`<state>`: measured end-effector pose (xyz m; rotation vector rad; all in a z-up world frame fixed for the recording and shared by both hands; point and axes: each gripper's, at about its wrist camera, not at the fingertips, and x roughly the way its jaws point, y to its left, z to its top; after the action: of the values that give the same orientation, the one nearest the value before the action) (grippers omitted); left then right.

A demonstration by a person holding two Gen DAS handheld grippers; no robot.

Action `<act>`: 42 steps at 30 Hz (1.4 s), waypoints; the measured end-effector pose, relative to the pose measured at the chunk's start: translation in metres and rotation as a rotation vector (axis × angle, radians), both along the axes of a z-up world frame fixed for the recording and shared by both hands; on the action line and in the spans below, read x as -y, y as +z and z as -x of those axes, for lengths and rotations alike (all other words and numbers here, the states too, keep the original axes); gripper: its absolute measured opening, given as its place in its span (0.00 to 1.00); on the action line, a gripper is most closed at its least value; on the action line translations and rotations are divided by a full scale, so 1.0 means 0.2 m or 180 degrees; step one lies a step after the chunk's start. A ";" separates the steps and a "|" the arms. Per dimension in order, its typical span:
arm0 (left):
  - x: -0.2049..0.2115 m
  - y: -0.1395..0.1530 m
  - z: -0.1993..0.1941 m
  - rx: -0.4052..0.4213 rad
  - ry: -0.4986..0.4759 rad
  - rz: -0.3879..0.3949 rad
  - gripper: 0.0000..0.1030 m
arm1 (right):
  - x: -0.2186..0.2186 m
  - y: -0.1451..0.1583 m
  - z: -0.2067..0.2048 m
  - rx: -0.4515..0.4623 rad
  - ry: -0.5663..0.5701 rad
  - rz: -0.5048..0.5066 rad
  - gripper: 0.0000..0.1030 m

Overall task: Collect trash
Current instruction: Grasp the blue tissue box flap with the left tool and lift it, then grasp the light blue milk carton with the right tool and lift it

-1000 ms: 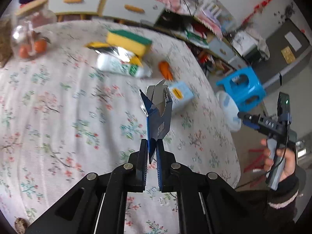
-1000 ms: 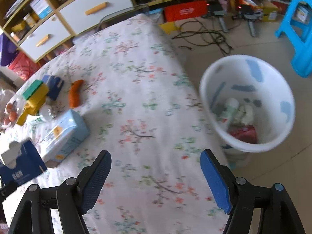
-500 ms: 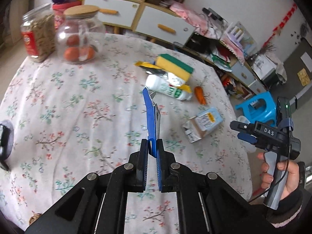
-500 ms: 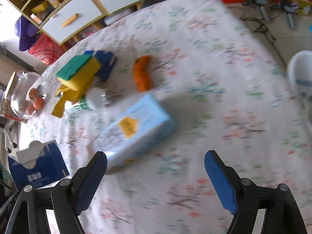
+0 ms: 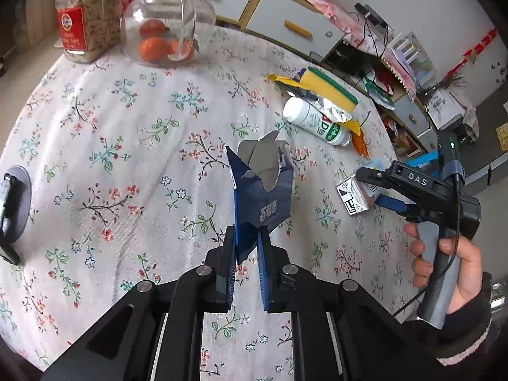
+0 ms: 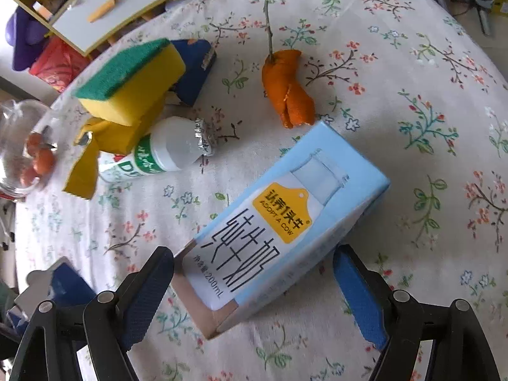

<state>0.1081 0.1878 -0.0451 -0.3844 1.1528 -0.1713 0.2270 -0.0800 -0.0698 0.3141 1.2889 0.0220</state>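
My left gripper (image 5: 247,247) is shut on a flattened dark blue carton (image 5: 262,190), held upright above the floral tablecloth (image 5: 127,165). My right gripper (image 6: 250,281) is open, with its fingers on either side of a light blue milk carton (image 6: 285,222) that lies on its side; the same milk carton (image 5: 355,195) shows beside the right gripper (image 5: 385,190) in the left wrist view. An orange peel (image 6: 287,87), a white bottle (image 6: 162,155) with a foil top and a yellow wrapper (image 6: 85,165) lie farther along the table.
A yellow-green sponge (image 6: 130,82) rests on a dark blue box (image 6: 193,66). A glass jar of oranges (image 5: 165,22) and a jar of grain (image 5: 85,19) stand at the far edge. A dark round object (image 5: 12,203) sits at the left. Cabinets (image 5: 285,19) lie beyond the table.
The right gripper has swung from the white bin back over the table and come down around the milk carton. The left gripper has turned, so the blue carton now shows its face.
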 end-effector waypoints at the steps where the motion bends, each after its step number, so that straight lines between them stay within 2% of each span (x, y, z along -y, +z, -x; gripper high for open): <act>1: 0.00 -0.01 -0.01 -0.0019 -0.0010 0.0015 0.13 | -0.01 -0.01 -0.01 0.0005 -0.0004 -0.0017 0.84; 8: 0.02 -0.06 -0.06 -0.0100 0.0021 0.0030 0.13 | 0.01 -0.03 -0.01 0.0019 -0.0014 -0.0065 0.84; 18: 0.07 -0.03 -0.05 -0.0008 0.0030 -0.0023 0.10 | 0.02 -0.04 -0.05 0.0000 0.0067 -0.0128 0.84; 21: 0.08 -0.03 -0.05 0.0018 0.0029 -0.0034 0.09 | 0.00 -0.04 -0.05 0.0005 0.0132 -0.0180 0.78; 26: 0.09 -0.02 -0.06 0.0040 0.0045 0.0005 0.08 | -0.03 -0.01 -0.03 0.0013 0.0284 -0.0356 0.56; 32: 0.11 0.02 -0.07 0.0120 0.0043 0.0086 0.06 | -0.06 0.08 0.03 0.0195 0.0530 -0.0182 0.45; 35: 0.12 0.04 -0.07 0.0159 0.0034 0.0132 0.06 | -0.04 0.13 0.06 0.0251 0.0592 -0.0181 0.41; 42: 0.18 0.09 -0.08 0.0237 -0.0020 0.0206 0.05 | 0.11 0.20 0.10 0.0337 0.0471 -0.0193 0.40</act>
<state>0.1236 0.1528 -0.0268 -0.4283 1.0770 -0.2271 0.2066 -0.1029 -0.0289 0.2653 1.2055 0.2012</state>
